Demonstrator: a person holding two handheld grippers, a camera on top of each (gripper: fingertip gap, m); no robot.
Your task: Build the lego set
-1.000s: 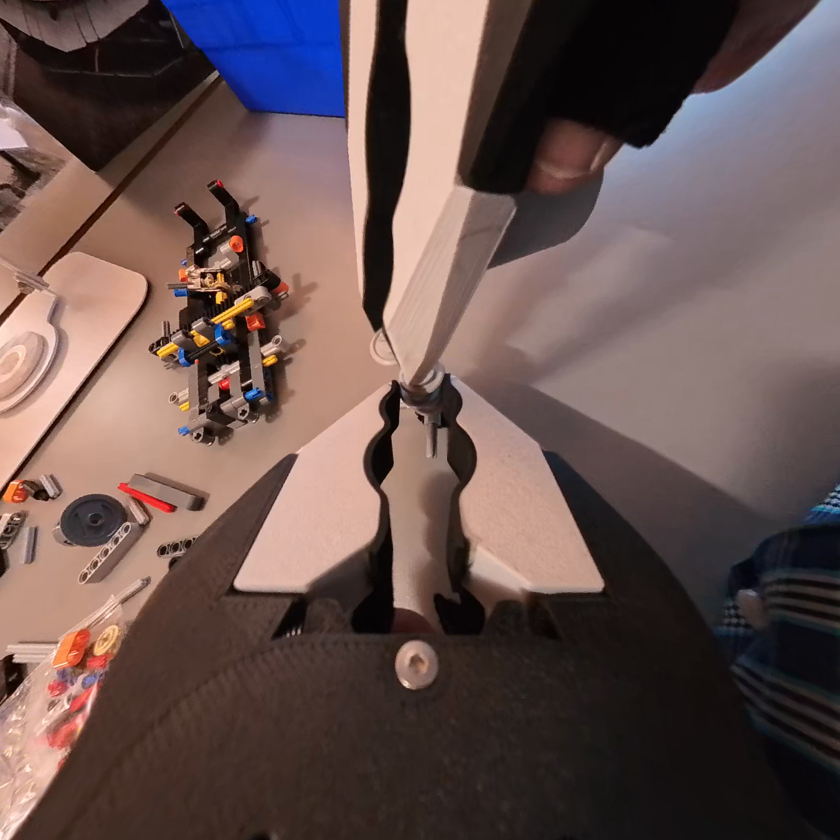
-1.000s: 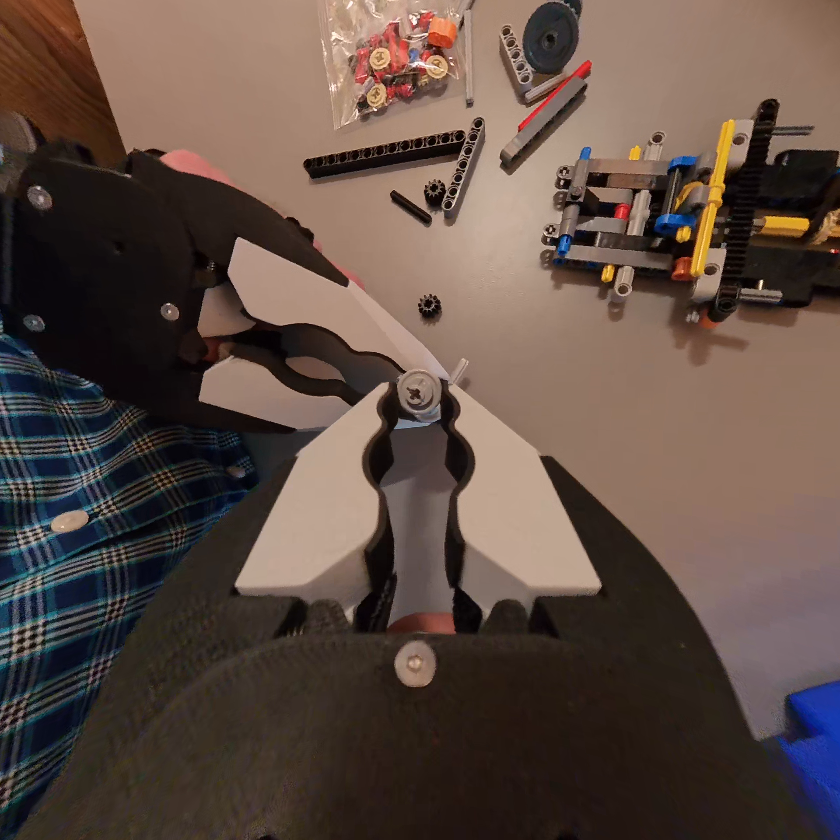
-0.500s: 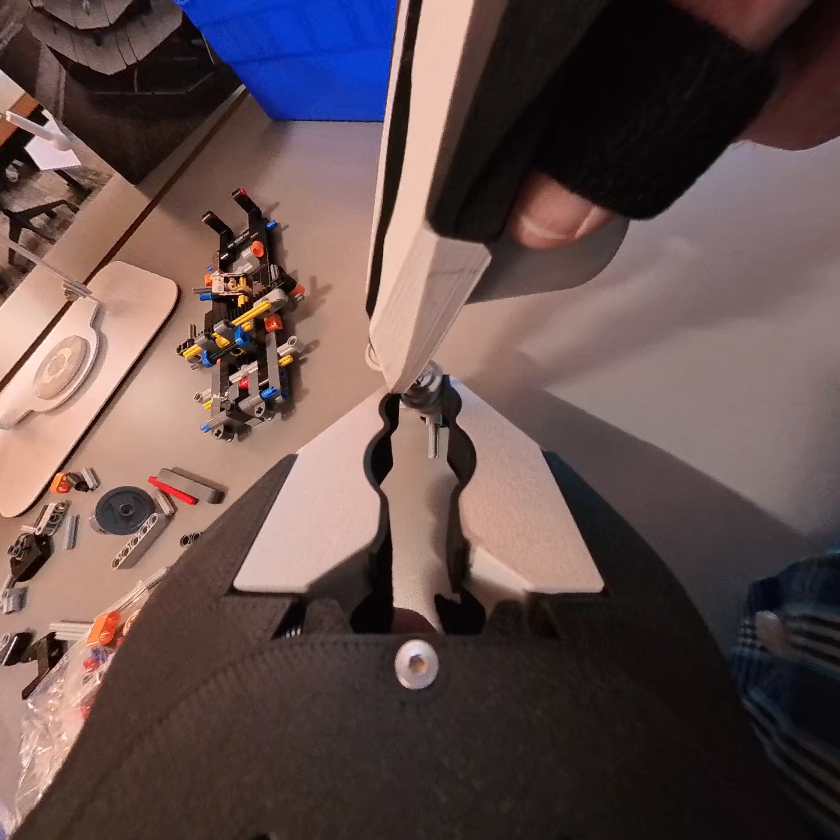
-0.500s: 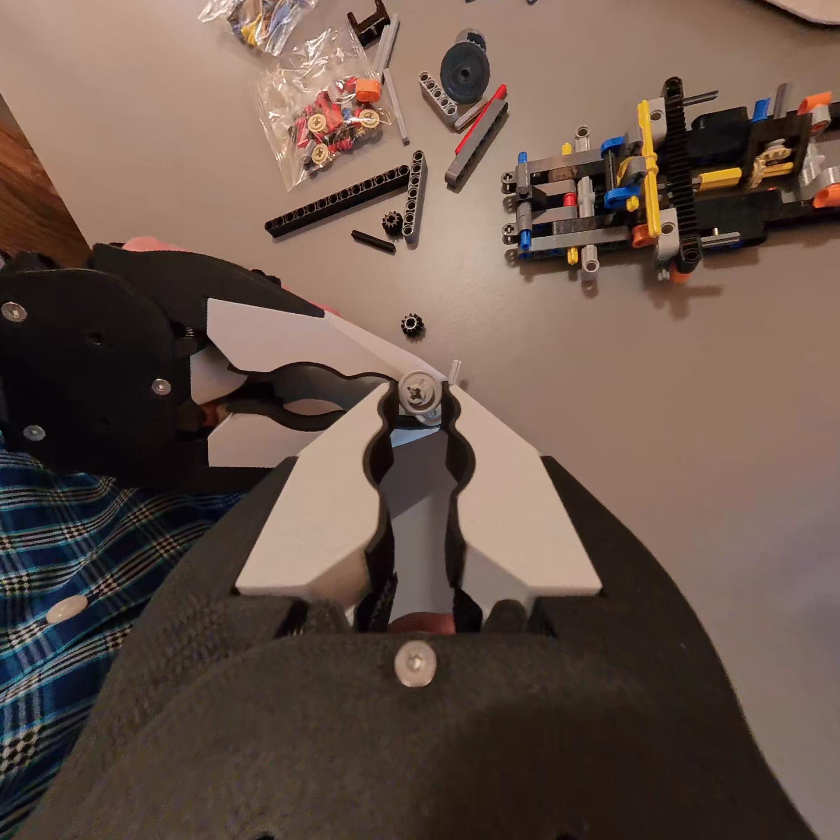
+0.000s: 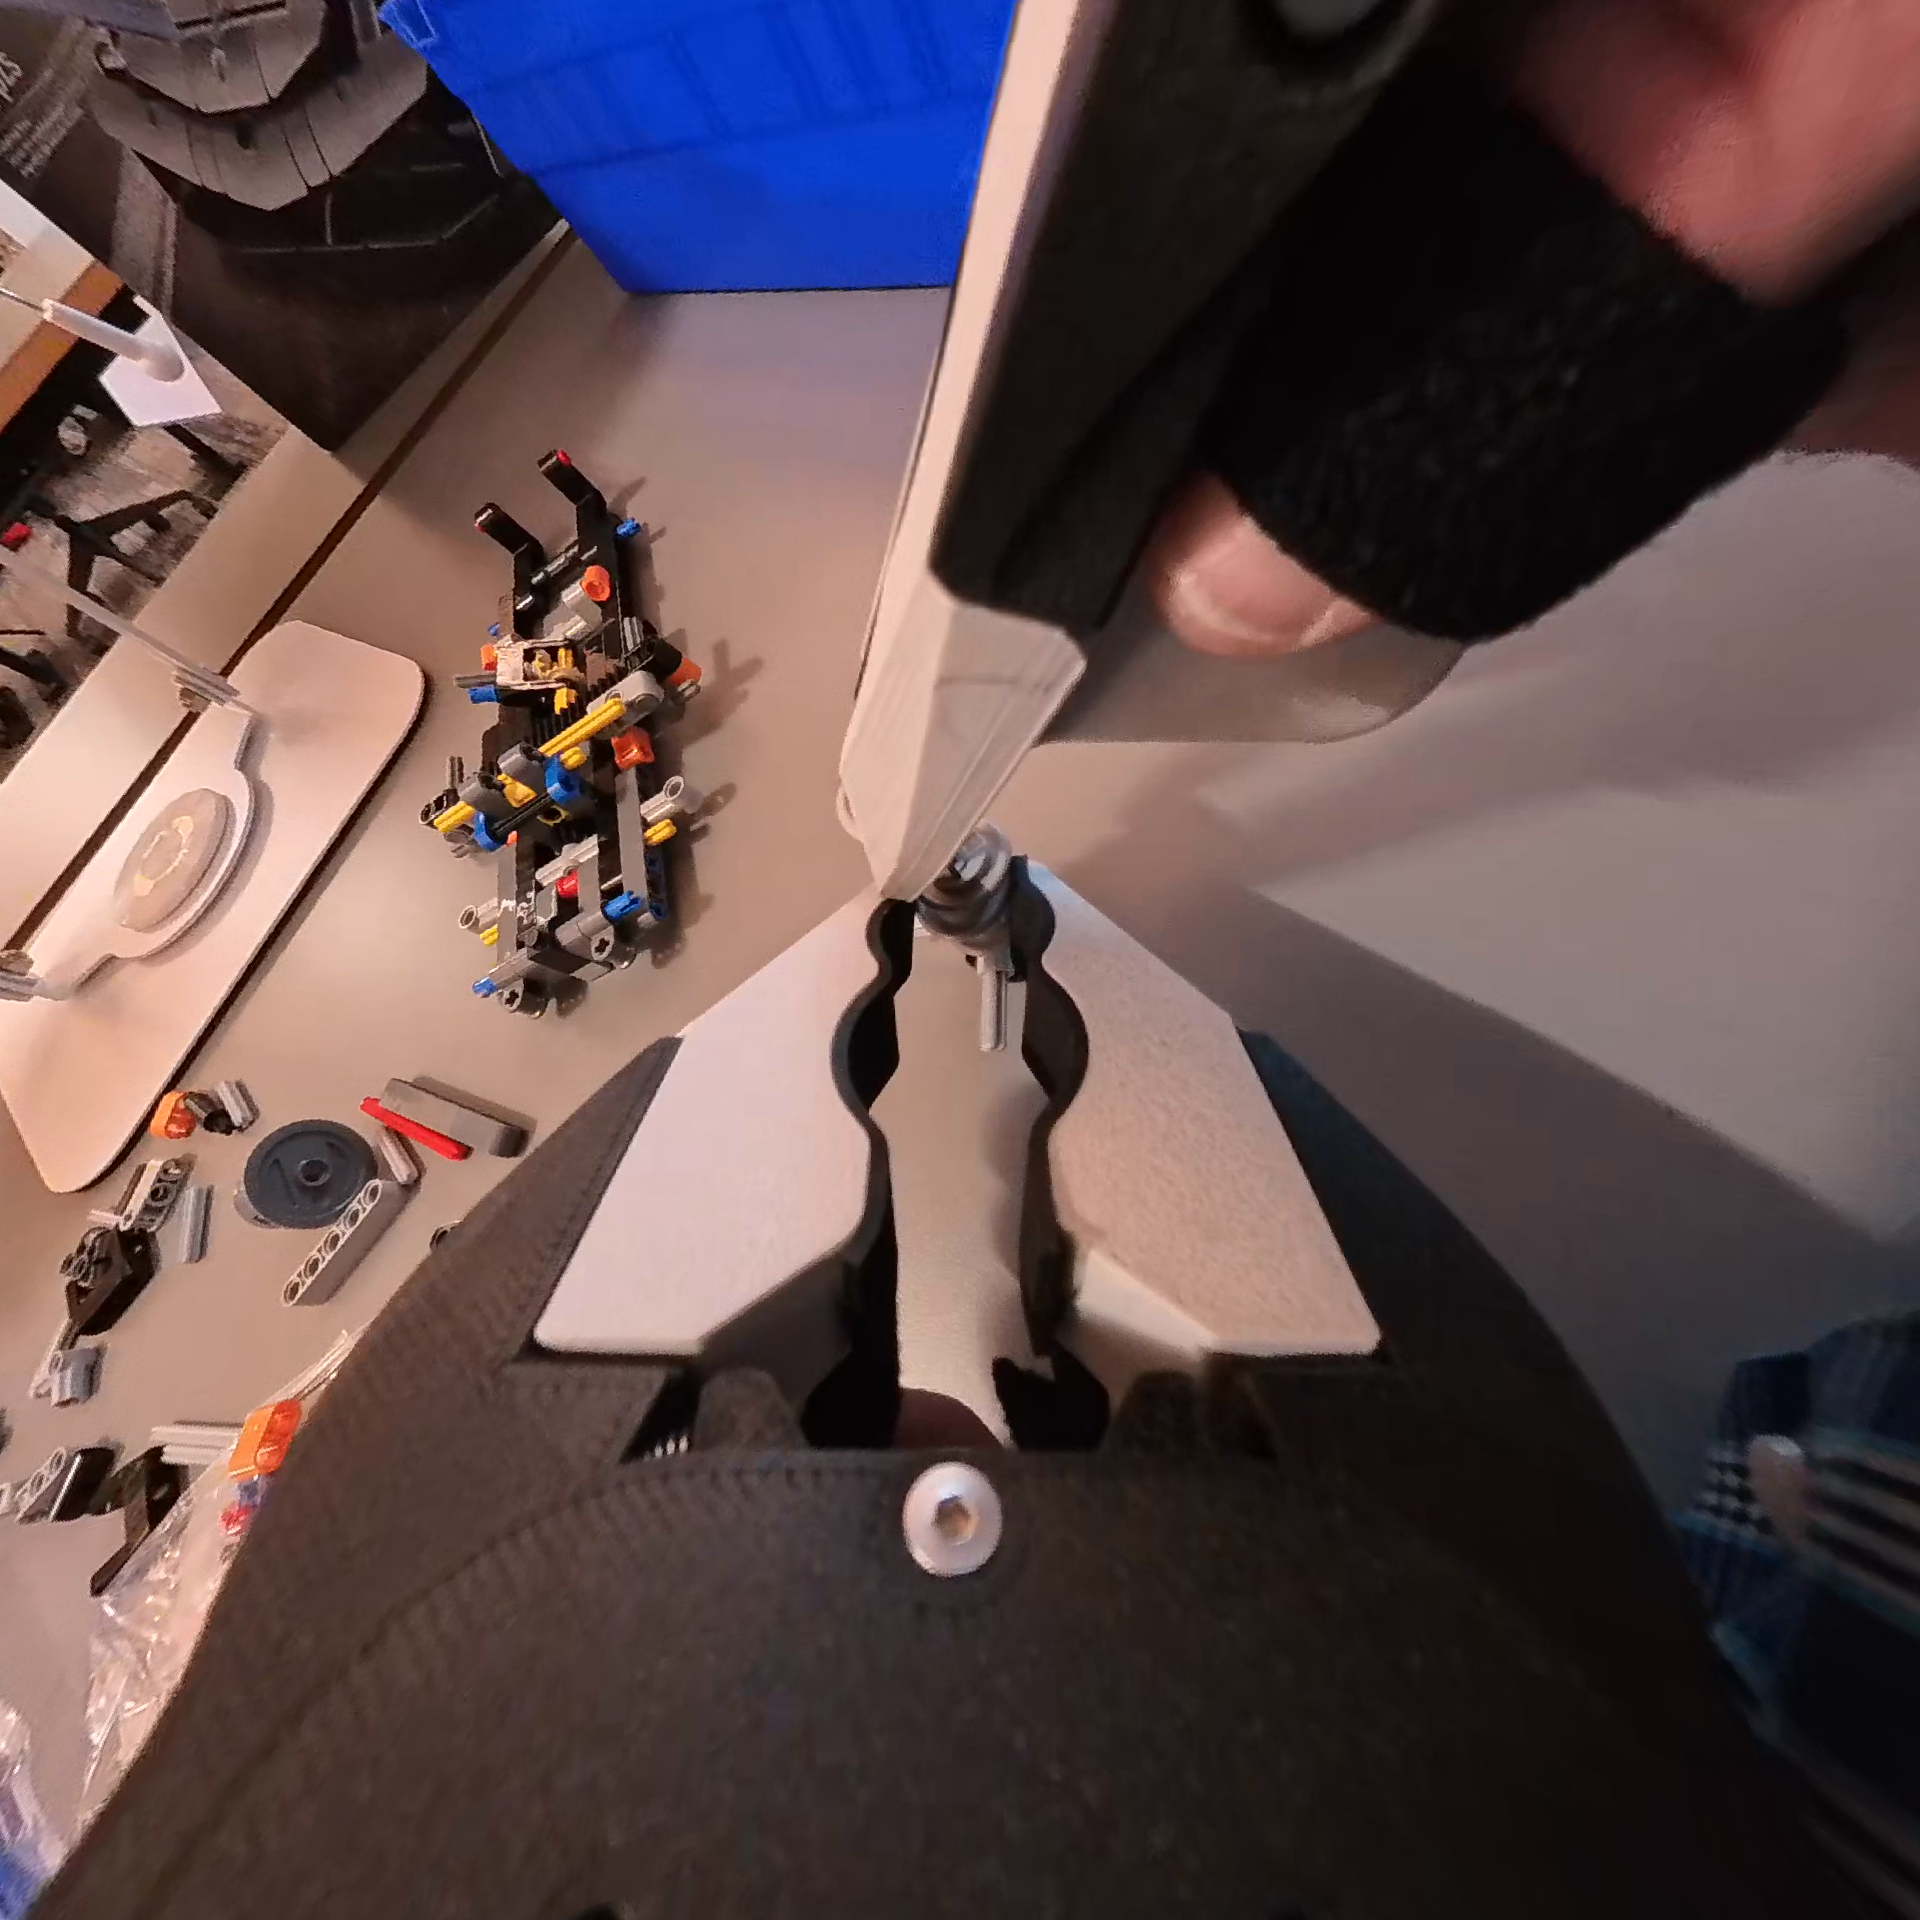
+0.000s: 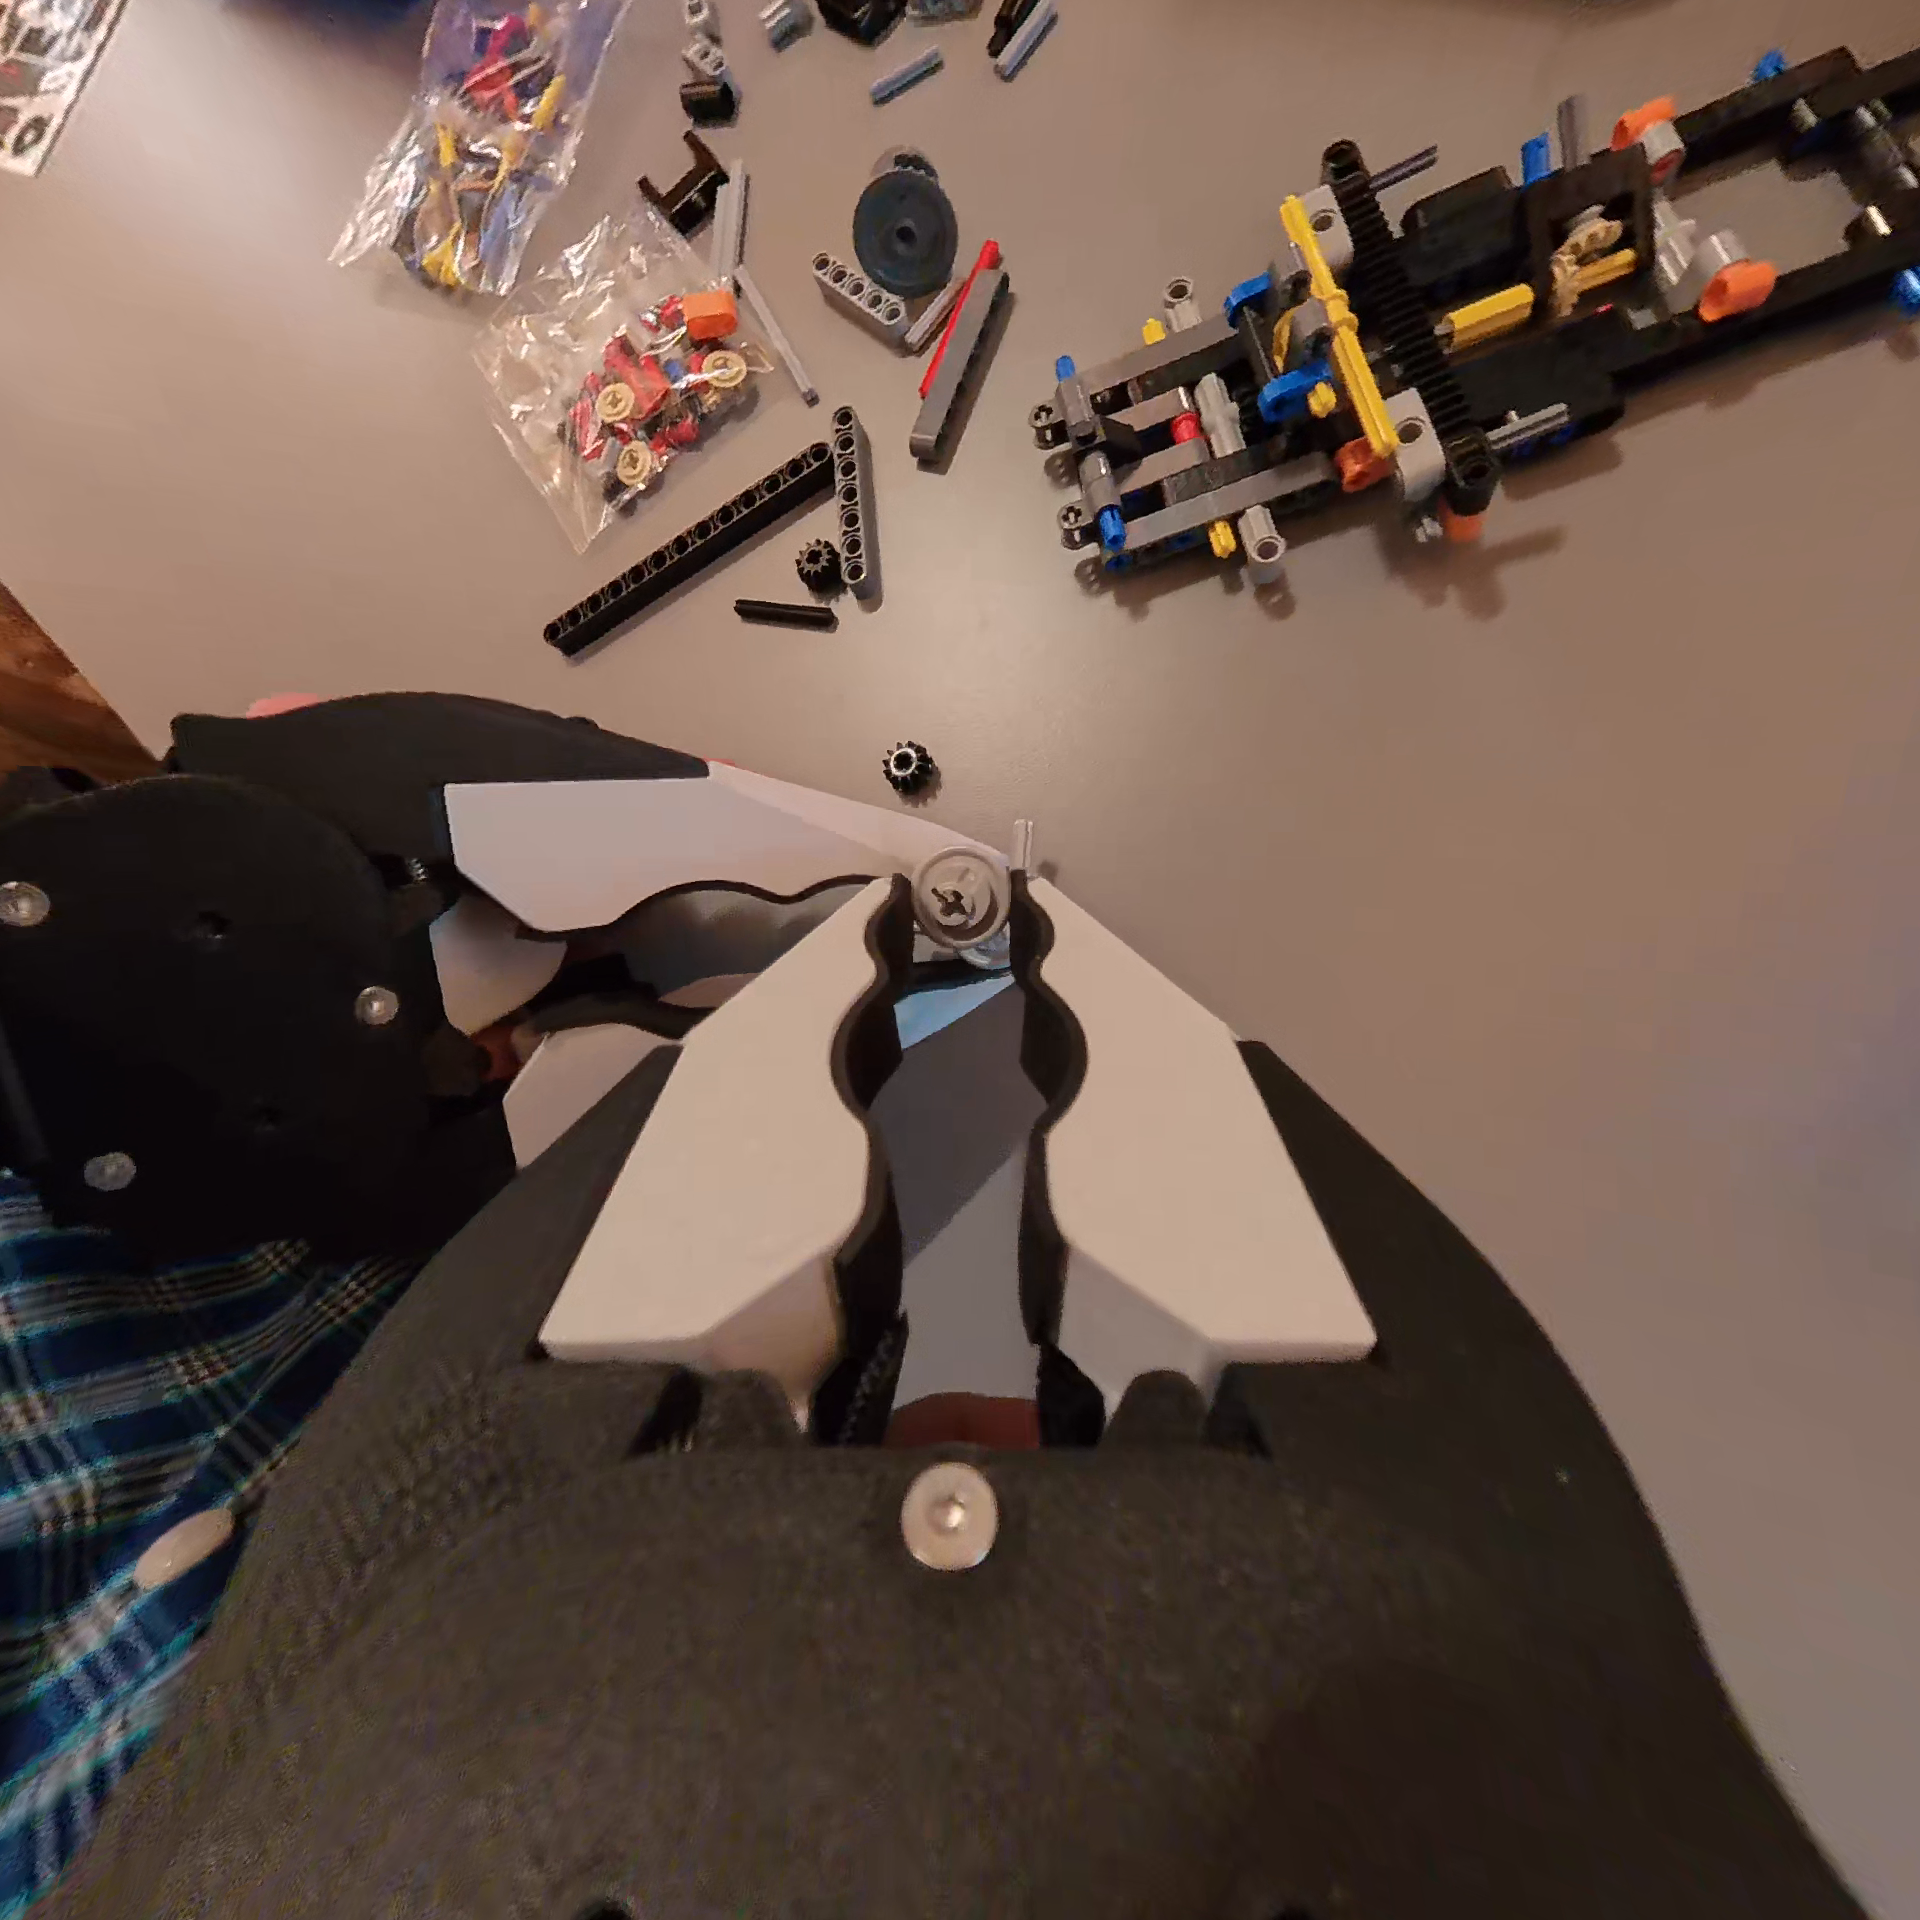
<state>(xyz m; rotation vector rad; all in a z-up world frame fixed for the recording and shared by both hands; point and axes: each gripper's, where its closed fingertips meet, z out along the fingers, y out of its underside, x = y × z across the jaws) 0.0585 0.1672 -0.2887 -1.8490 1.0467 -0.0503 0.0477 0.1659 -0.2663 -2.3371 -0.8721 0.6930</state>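
A blue bin (image 5: 748,135) stands behind the grey table (image 5: 748,416), beside a pale flat stand (image 5: 208,831).

The desk (image 6: 1558,935) looks smooth, matt grey. The tongs (image 6: 961,883) show grainy white plastic fingers (image 6: 748,1143) on rough, woven-textured black housing. Parts bags (image 6: 623,395) are glossy clear film.

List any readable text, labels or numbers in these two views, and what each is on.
Dark box, top-left corner of the left wrist view: pale print at its edge, cut off and blurred, unreadable.
Printed sheet, top-left corner of the right wrist view: small markings, too small to read.
Nothing else bears readable text.
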